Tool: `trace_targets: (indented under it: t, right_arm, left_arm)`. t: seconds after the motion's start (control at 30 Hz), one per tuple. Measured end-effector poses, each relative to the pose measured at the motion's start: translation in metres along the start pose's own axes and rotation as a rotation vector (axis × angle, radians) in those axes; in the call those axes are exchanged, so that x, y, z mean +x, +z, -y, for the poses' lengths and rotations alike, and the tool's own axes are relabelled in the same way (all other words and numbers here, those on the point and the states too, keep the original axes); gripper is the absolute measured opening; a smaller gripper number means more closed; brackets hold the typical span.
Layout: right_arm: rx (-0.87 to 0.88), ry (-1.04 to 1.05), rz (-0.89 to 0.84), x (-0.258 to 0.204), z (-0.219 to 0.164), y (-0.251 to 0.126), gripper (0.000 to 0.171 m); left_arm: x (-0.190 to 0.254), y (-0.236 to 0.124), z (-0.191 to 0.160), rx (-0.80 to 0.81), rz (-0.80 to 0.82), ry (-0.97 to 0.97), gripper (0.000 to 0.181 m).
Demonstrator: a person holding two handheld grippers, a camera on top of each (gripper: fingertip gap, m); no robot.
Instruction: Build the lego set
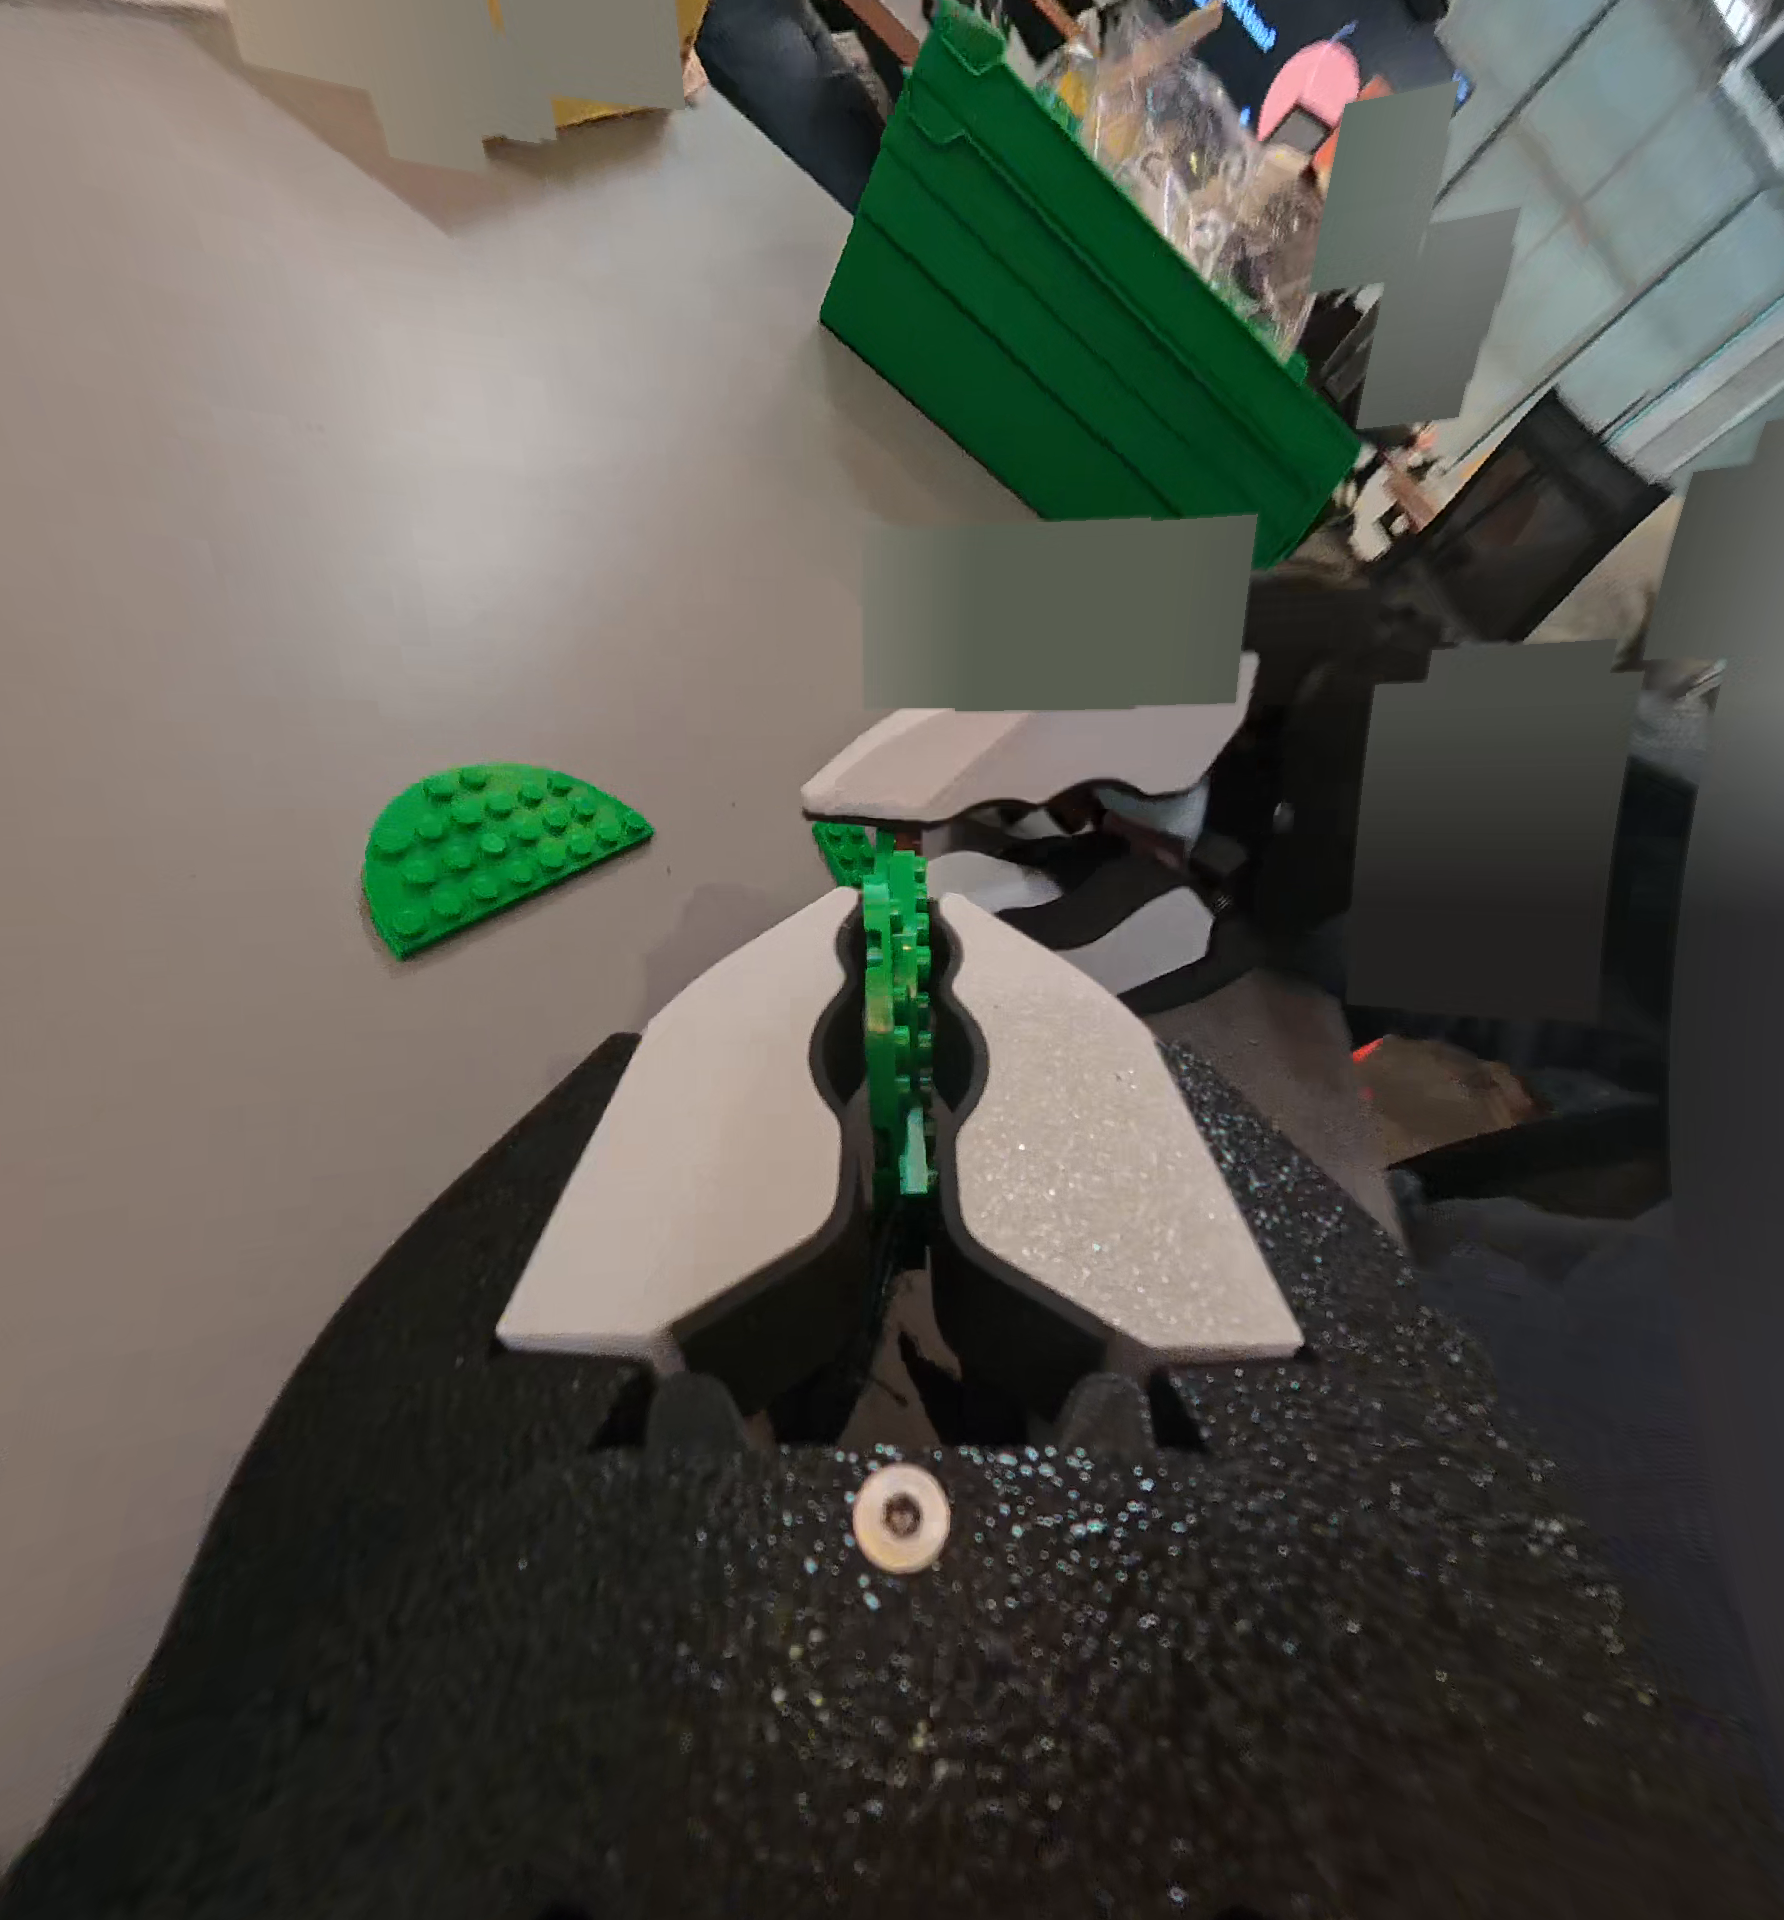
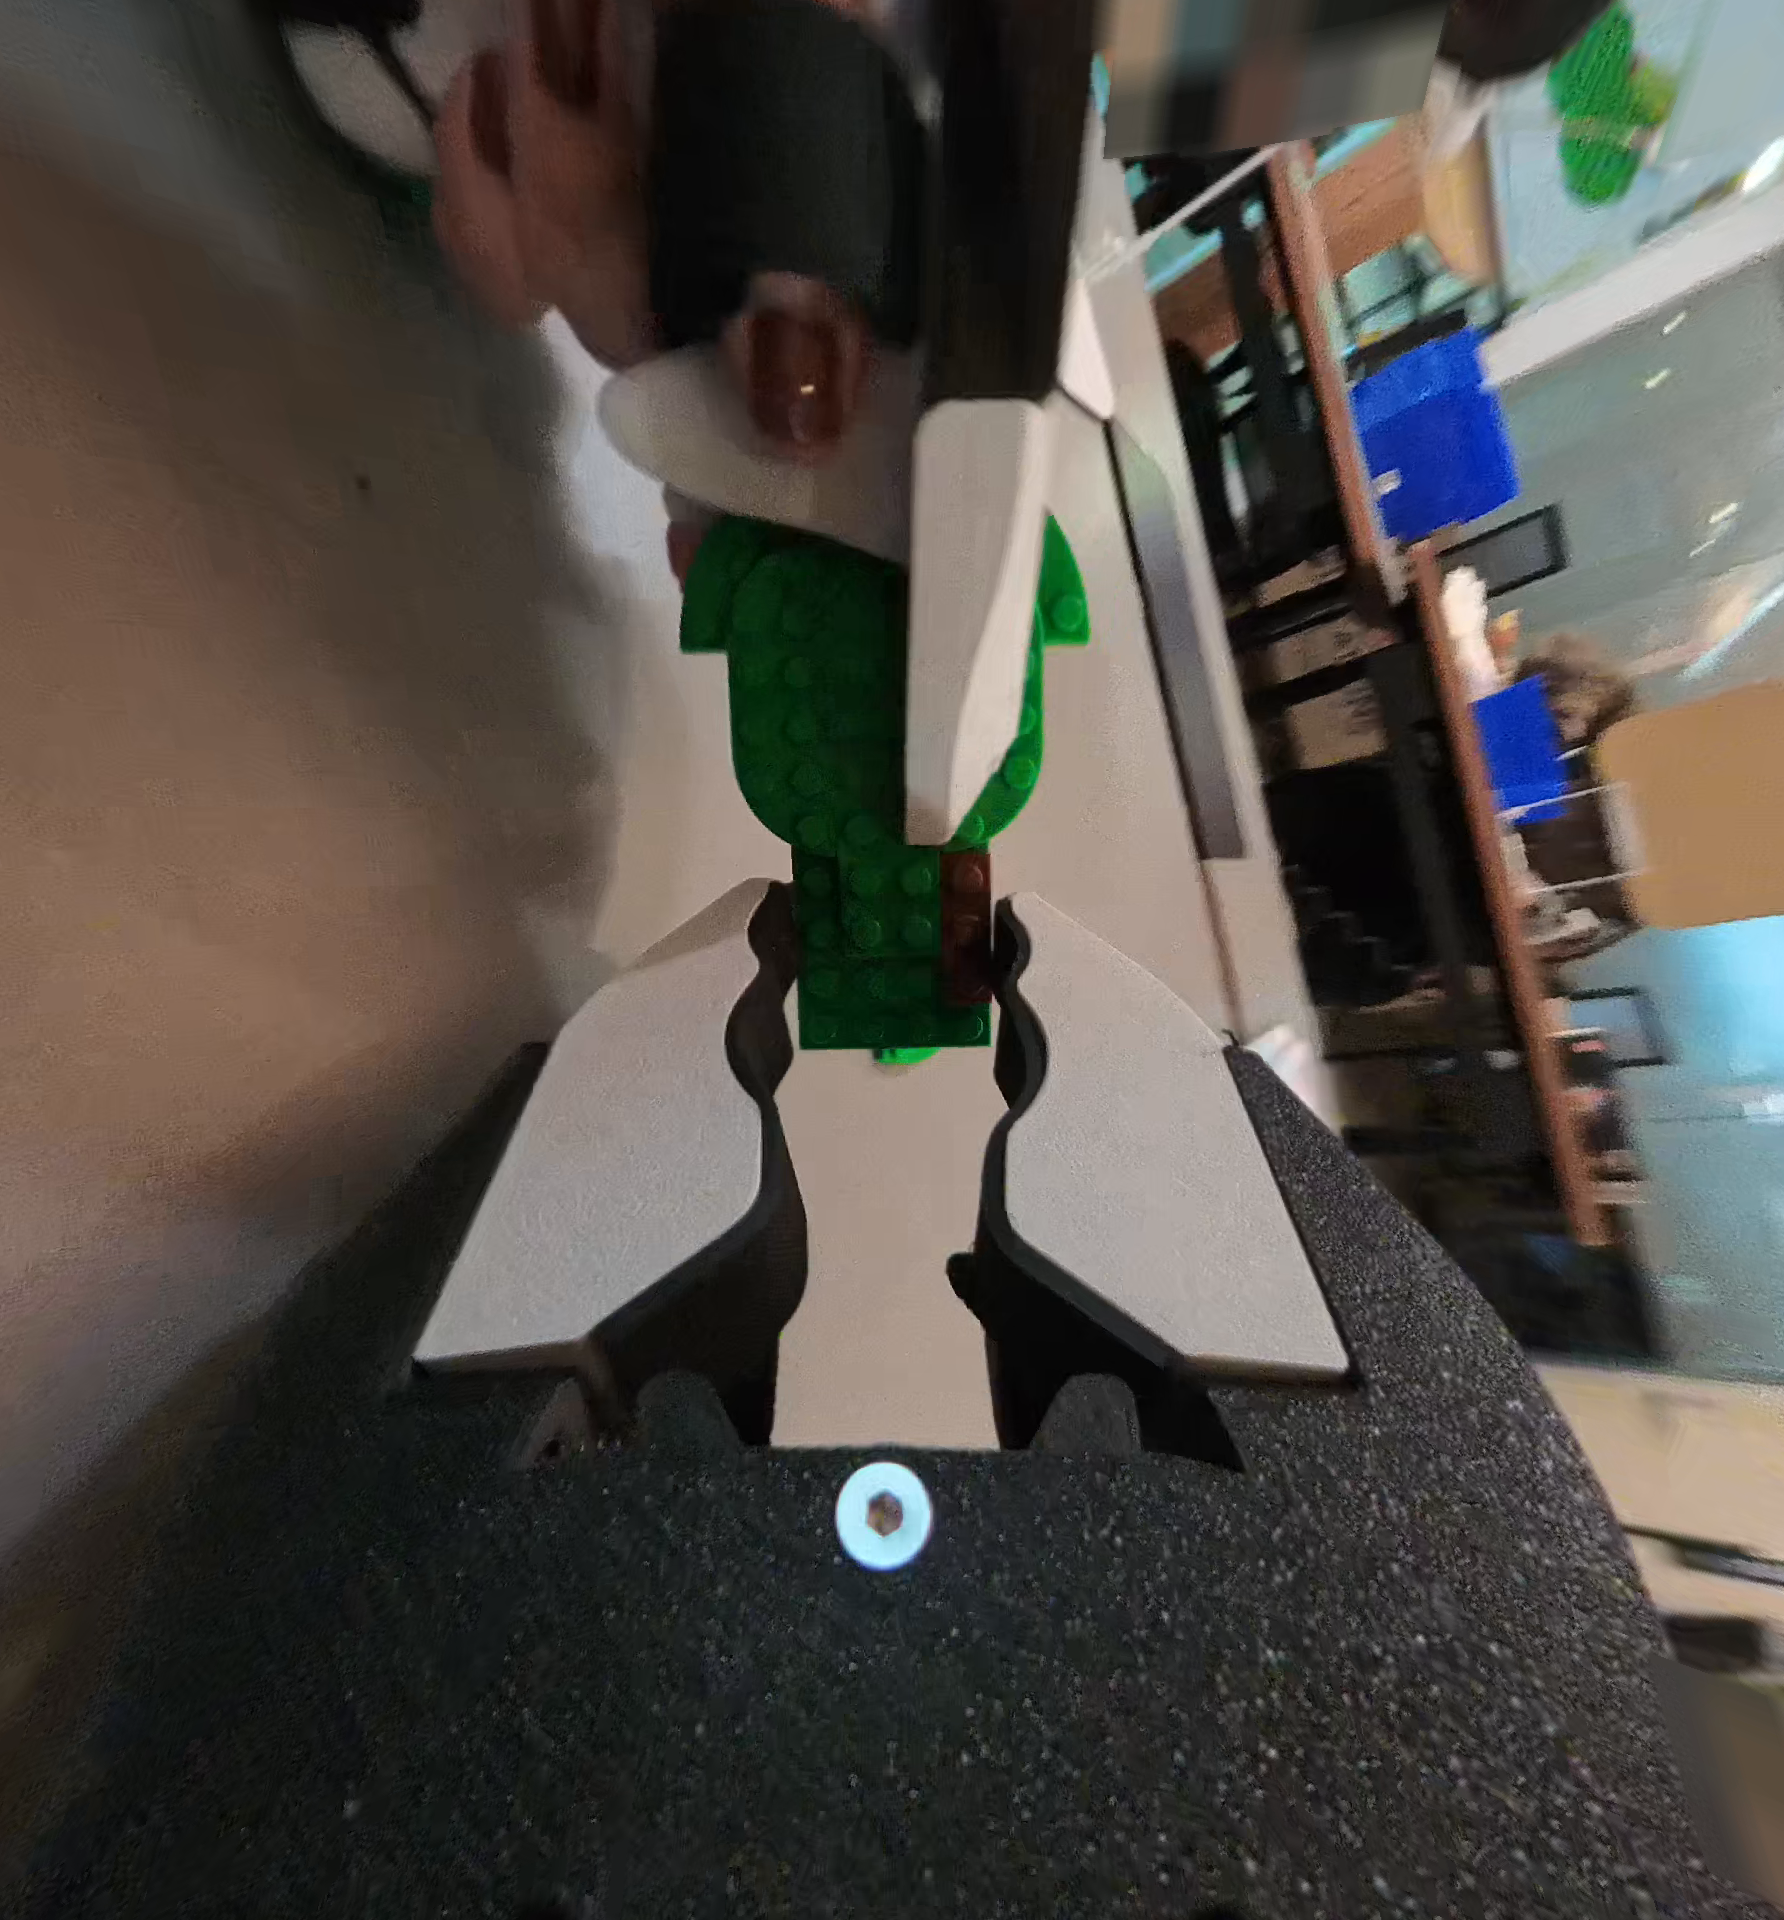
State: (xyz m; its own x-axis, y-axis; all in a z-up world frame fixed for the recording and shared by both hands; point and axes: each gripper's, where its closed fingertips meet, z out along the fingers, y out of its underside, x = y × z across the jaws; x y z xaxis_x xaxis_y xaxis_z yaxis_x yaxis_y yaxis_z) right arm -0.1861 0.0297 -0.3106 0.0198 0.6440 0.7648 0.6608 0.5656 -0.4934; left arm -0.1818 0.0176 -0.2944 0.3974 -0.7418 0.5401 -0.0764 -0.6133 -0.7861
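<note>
I'm clamping the green build [image 1: 896,1023] in my left gripper [image 1: 896,935]; my right gripper [image 2: 893,940], half-open, is straddling its lower end at frame centre and needs squeezing to press the brown plate [image 2: 968,928] on.

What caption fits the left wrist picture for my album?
Left hand-held gripper shut on a green lego piece, a green half-round plate lying on the table.

Bright, even light — blurred, warped edges

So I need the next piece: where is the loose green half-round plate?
In the left wrist view, the half-round plate lies flat on the grey table, left of the left gripper and apart from it.
</note>
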Motion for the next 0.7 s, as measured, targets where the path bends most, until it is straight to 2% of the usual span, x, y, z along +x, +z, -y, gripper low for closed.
trace_targets:
  t: [0.07, 0.13, 0.33, 0.7]
  right_arm:
    - [-0.009, 0.107, 0.071, -0.004, -0.001, 0.001, 0.036]
    - [-0.01, 0.08, 0.061, -0.004, -0.002, 0.001, 0.035]
    - [-0.092, -0.151, -0.083, 0.002, -0.003, 0.003, 0.035]
    - [-0.101, -0.246, -0.154, 0.006, -0.001, 0.004, 0.035]
  left_arm:
    - [0.0, 0.002, -0.002, -0.023, 0.043, 0.099, 0.008]
    - [0.0, 0.002, -0.002, -0.026, 0.063, 0.131, 0.007]
    - [-0.001, -0.001, 0.001, 0.023, 0.0, -0.006, 0.008]
    - [-0.001, -0.003, 0.002, 0.037, -0.02, -0.051, 0.008]
